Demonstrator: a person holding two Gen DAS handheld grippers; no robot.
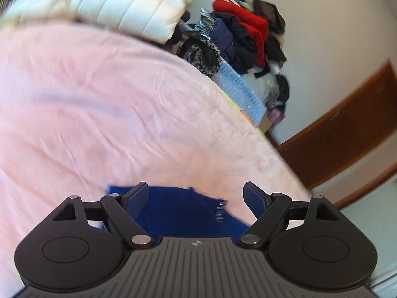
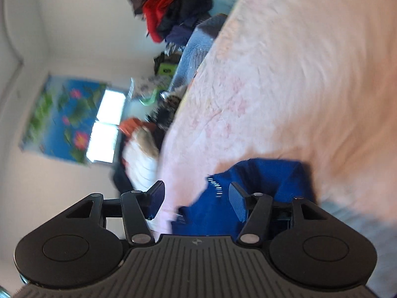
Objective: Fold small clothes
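I've got both claws wide & empty, left [image 1: 194,197] and right [image 2: 197,196], over the blue cloth [image 2: 260,181] on the pink bed [image 1: 99,99]; prob soft, light, floppy, so I'd pinch its edge.

Blue garment [image 1: 183,208] half hidden behind the hand-held gripper [image 1: 196,196] — everything motion-blurred.
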